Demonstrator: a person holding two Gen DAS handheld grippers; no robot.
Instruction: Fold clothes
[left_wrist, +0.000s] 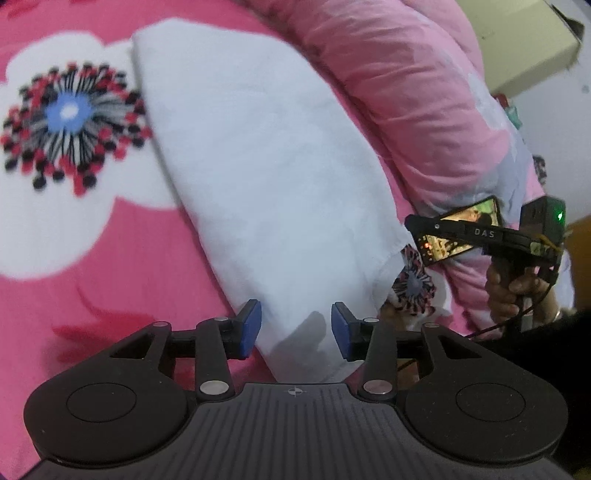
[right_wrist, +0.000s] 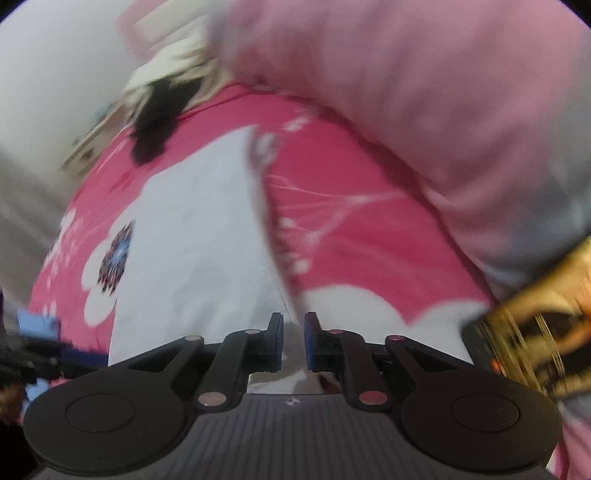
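Straddling white cloth (left_wrist: 258, 192) edge: left gripper (left_wrist: 295, 328), parted

Setting: a home bedroom. Work surface is a bed (left_wrist: 44, 236) covered with a bright pink sheet printed with large white flowers (left_wrist: 70, 118) with dark, red and blue centres. A bulky pale pink quilt (left_wrist: 413, 96), bunched and creased, lies along the far edge of the bed. A folded white garment (left_wrist: 266, 184) lies on the sheet. A pale boxy object (left_wrist: 528, 48) stands beyond the quilt; what it is cannot be told. Right wrist view is blurred; the same sheet and quilt are recognisable there.
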